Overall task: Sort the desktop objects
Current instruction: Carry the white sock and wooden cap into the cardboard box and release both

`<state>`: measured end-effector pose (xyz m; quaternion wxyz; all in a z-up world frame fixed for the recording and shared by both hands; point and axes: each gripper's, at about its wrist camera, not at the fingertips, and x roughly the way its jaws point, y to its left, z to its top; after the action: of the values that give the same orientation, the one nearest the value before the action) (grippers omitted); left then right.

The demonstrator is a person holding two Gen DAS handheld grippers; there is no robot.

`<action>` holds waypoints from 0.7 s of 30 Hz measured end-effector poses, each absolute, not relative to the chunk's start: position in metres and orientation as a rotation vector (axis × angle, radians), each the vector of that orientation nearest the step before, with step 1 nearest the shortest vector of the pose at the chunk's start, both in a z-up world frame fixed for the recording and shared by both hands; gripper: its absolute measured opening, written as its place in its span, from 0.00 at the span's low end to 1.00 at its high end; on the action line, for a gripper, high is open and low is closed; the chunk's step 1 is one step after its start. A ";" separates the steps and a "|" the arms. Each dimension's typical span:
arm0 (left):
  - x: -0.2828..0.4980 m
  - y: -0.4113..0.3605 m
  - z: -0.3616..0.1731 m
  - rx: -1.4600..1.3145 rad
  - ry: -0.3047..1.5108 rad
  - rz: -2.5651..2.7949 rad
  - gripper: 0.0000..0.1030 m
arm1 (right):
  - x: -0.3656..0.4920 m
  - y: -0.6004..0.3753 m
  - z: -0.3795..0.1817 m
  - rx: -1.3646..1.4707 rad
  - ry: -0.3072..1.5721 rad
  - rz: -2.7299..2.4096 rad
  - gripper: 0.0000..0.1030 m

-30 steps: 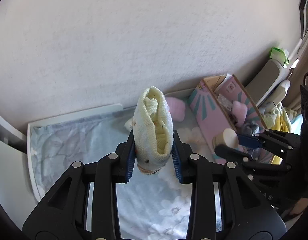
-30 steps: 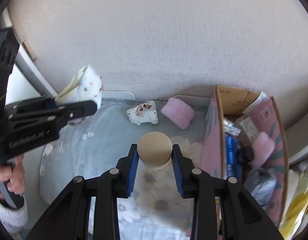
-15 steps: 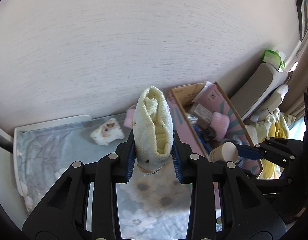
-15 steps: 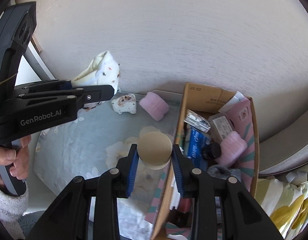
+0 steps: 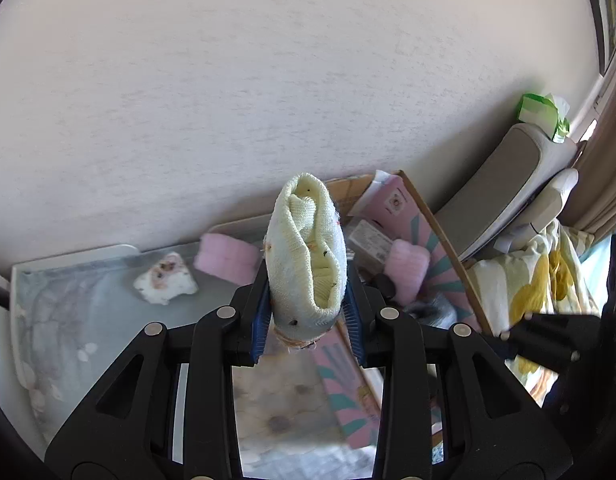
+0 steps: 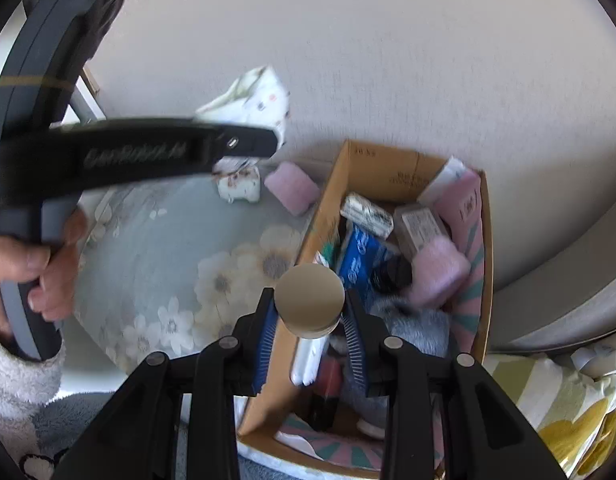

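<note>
My left gripper [image 5: 306, 320] is shut on a rolled pale-yellow sock [image 5: 306, 252] and holds it in the air above the table, near the box's left wall. The sock also shows in the right wrist view [image 6: 256, 92]. My right gripper [image 6: 309, 320] is shut on a small jar with a tan round lid [image 6: 309, 300], held over the left edge of the open cardboard box [image 6: 387, 160]. The box holds several items, among them a pink roll [image 6: 439, 272] and a blue packet [image 6: 359, 256].
On the flowered table cloth [image 6: 168, 248] lie a white spotted rolled sock [image 6: 240, 188] and a pink roll [image 6: 292, 188] near the wall. A yellow flowered blanket [image 5: 547, 280] and a grey chair [image 5: 507, 184] are right of the box.
Both grippers have moved right toward the box with their loads. The jar has gone from over the table to over the box's left edge.
</note>
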<state>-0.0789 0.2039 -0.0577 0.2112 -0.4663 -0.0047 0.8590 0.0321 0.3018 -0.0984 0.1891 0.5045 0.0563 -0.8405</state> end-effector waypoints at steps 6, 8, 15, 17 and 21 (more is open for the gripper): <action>-0.085 0.239 -0.073 -1.333 -0.014 2.344 0.28 | 0.038 0.322 -0.115 1.467 0.147 -2.331 0.30; -0.086 0.251 -0.077 -1.340 0.012 2.334 0.28 | 0.037 0.330 -0.121 1.482 0.134 -2.323 0.30; -0.091 0.285 -0.089 -1.366 0.077 2.305 0.28 | 0.036 0.342 -0.130 1.500 0.099 -2.309 0.30; -0.093 0.292 -0.093 -1.375 0.090 2.300 0.28 | 0.035 0.344 -0.133 1.511 0.088 -2.298 0.30; -0.098 0.298 -0.100 -1.397 0.109 2.287 0.28 | 0.030 0.348 -0.138 1.528 0.076 -2.287 0.30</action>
<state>-0.0978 0.2976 -0.0996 0.2276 -0.5072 0.0394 0.8303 0.0303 0.3476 -0.1379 0.1937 0.5448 0.0272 -0.8154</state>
